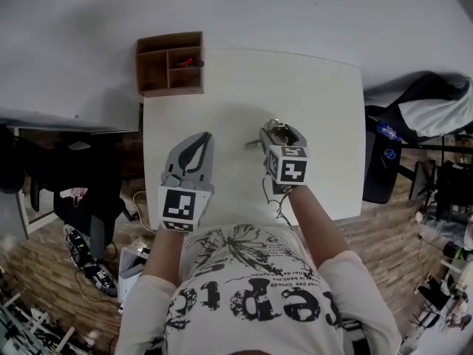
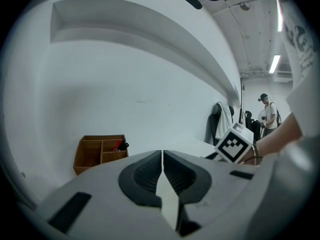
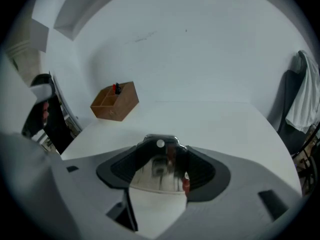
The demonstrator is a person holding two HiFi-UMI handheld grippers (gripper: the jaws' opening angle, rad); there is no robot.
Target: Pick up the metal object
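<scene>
The shiny metal object (image 3: 159, 166) sits clamped between the dark pads of my right gripper (image 3: 161, 149), lifted above the white table (image 3: 210, 121). In the head view the same metal object (image 1: 272, 130) pokes out at the tip of the right gripper (image 1: 277, 133), near the table's middle. My left gripper (image 1: 196, 146) hovers over the table's left half, its jaws pressed together with nothing between them. In the left gripper view the left gripper (image 2: 162, 156) points toward the wooden box, its ribbed pads touching.
A wooden organizer box (image 1: 169, 63) with compartments stands at the table's far left corner, holding a red-and-black item (image 1: 188, 63). A chair with a white garment (image 3: 306, 104) stands beyond the table's right edge. A person (image 2: 270, 115) stands far off.
</scene>
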